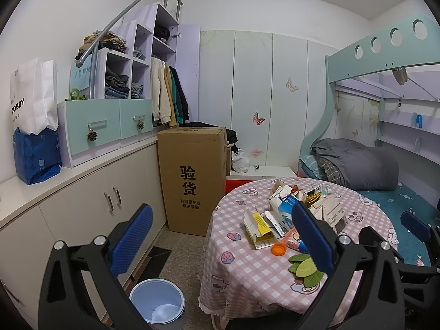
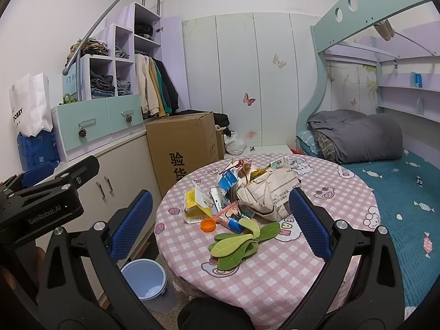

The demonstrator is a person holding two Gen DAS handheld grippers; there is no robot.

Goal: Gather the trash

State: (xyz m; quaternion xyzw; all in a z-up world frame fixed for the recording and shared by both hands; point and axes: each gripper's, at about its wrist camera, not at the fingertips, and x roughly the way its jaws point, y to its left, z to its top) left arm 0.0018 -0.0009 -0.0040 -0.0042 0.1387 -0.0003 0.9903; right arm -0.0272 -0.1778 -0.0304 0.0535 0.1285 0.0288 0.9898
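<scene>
Left wrist view: a small bedroom with a bunk bed (image 1: pixel 385 187); the round checked worktop (image 1: pixel 247 272) carries a litter heap. The left hand-held gripper (image 1: pixel 220 236) hangs above it, jaws apart and empty. One blue bin (image 1: pixel 156 299) stands on the floor beside.

Right wrist view: the right hand-held gripper (image 2: pixel 220 220) is likewise wide apart. One yellow carton (image 2: pixel 196 203), one orange cap (image 2: pixel 208 224) and crumpled paper (image 2: pixel 269 192) look light and crushable; pinch the carton's flap.

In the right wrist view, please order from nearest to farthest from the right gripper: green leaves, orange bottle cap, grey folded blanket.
From the right gripper:
1. Green leaves, table's near edge.
2. Orange bottle cap, just behind, left.
3. Grey folded blanket, on the bed, far right.
</scene>
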